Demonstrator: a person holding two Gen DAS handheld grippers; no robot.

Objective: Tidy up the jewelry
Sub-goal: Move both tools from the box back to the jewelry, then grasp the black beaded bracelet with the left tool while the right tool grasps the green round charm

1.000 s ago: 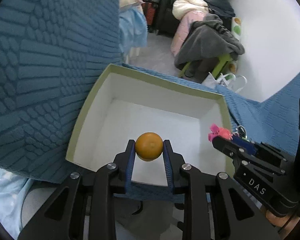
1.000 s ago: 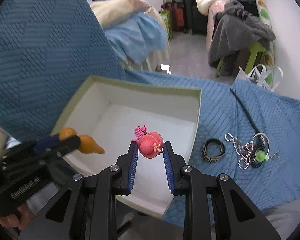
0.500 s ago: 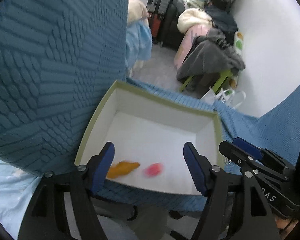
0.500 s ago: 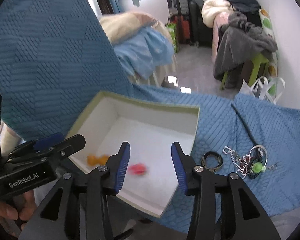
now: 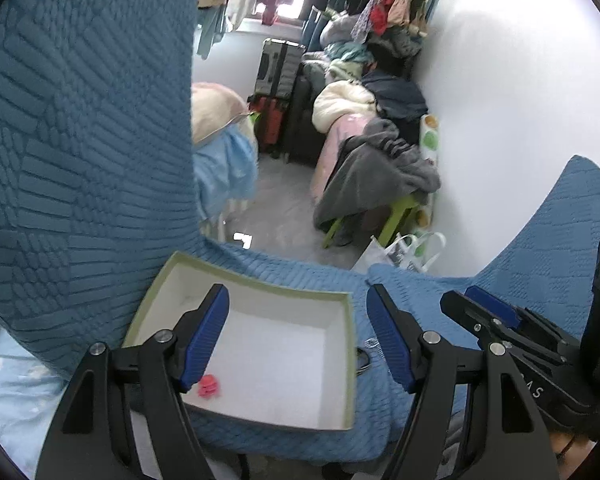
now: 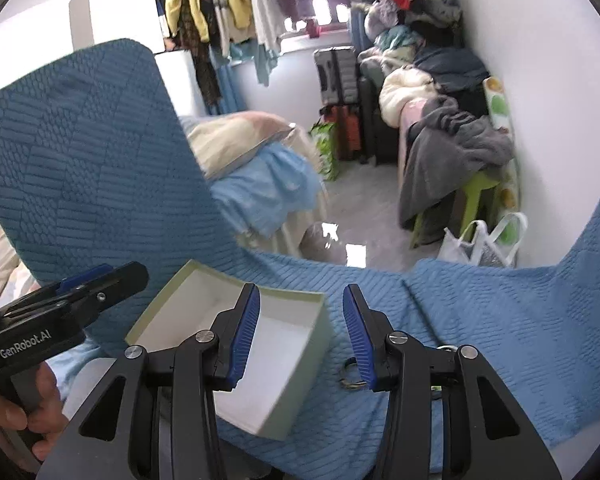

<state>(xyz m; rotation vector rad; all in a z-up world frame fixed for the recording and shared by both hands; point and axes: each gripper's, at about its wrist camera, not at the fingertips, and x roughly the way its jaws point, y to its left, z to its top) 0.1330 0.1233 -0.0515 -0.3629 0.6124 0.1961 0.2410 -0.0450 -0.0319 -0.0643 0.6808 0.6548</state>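
Observation:
A white box with a green rim [image 5: 260,288] lies on the blue cover; it also shows in the right wrist view [image 6: 316,336]. A pink hair clip [image 5: 209,386] lies on the box floor near its front left corner. The orange piece is hidden. My left gripper [image 5: 298,332] is open and empty above the box. My right gripper [image 6: 300,332] is open and empty above the box's right edge. A dark ring [image 6: 350,376] lies on the cover right of the box, partly behind my right finger.
The blue quilted cover [image 6: 480,320] rises at left and right. Beyond its edge is the floor with a bed [image 6: 260,184], suitcases [image 6: 340,92], a clothes pile [image 6: 452,144] on a green stool, and a white bag [image 6: 480,244].
Both grippers opened and dropped the orange piece and the pink clip into the box, then rose and drew back. The box now looks smaller and lower in both views.

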